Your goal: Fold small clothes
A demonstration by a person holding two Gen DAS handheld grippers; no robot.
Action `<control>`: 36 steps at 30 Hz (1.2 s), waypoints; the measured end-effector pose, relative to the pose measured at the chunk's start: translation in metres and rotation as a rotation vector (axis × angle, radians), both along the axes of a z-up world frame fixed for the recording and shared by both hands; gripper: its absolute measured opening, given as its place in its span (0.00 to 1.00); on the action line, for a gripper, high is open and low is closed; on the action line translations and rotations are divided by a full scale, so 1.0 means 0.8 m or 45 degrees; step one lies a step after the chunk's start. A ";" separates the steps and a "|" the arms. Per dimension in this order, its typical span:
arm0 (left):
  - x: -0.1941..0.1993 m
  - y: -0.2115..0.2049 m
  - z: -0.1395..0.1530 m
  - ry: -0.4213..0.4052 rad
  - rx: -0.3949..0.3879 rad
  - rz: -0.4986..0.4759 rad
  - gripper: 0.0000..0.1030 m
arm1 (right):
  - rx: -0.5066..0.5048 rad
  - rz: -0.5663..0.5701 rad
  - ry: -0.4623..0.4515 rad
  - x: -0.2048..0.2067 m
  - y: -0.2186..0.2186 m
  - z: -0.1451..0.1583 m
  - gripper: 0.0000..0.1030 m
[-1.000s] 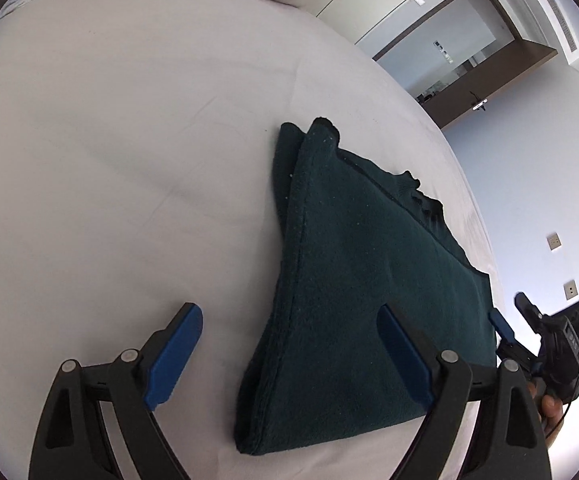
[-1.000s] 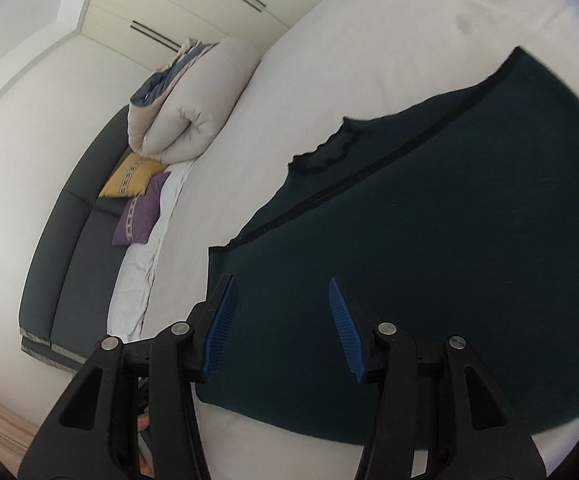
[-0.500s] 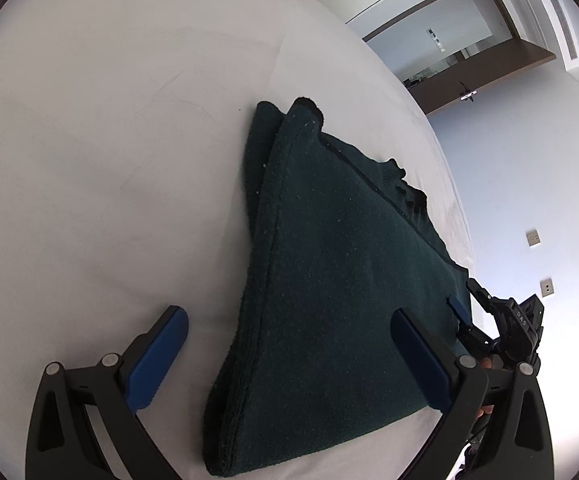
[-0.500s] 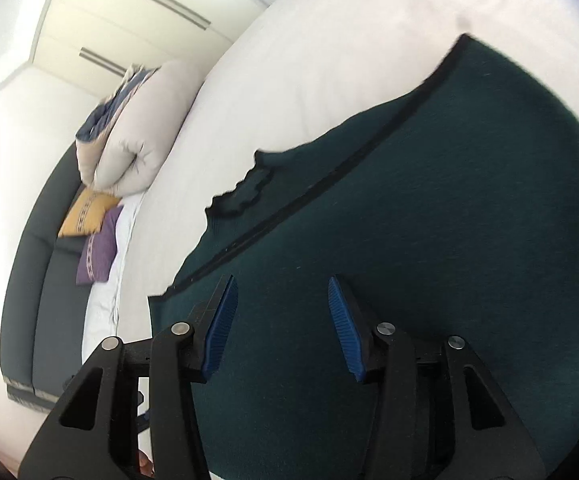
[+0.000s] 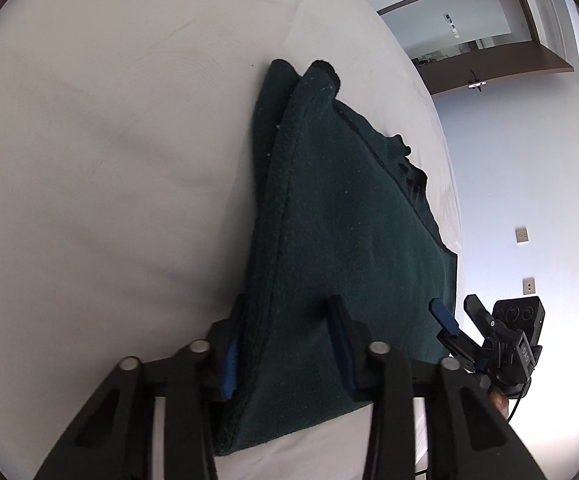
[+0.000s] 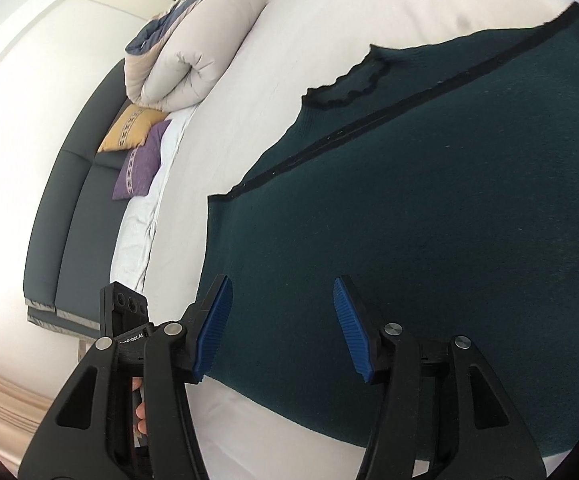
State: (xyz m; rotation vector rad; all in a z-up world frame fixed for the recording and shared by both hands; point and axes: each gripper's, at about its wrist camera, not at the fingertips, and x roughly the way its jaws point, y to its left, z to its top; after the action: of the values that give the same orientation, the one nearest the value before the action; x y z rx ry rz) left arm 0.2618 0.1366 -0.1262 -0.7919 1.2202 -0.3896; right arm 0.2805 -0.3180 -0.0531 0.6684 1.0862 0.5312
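A dark green knitted garment lies folded on a white bed. It also shows in the right wrist view, with a black-trimmed neckline. My left gripper has its jaws narrowed around the garment's thick folded edge, one finger on each side, at the near left corner. My right gripper is open, its blue pads spread just above the garment's near corner. It also shows in the left wrist view at the cloth's right edge.
A rolled beige duvet lies at the head of the bed. A yellow cushion and a purple cushion rest against a dark sofa. A doorway stands beyond the bed.
My left gripper moved forward onto the garment's folded edge and narrowed its jaws around it. My right gripper shifted toward the garment's near corner and stayed open.
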 end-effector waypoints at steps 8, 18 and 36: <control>-0.011 0.005 0.007 -0.066 -0.094 0.026 0.11 | 0.019 0.056 0.045 0.023 0.022 -0.013 0.56; -0.001 -0.092 0.109 -0.264 0.048 -0.132 0.10 | 0.241 0.057 0.041 0.042 -0.026 -0.009 0.59; -0.027 -0.329 0.066 -0.356 0.051 -0.460 0.67 | 0.270 -0.083 0.162 0.056 -0.163 -0.022 0.72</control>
State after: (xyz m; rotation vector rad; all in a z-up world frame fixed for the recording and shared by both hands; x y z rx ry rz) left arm 0.2400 -0.1268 -0.0738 -0.4609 1.1015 -0.7431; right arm 0.3249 -0.4483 -0.0710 0.9307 1.1322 0.5585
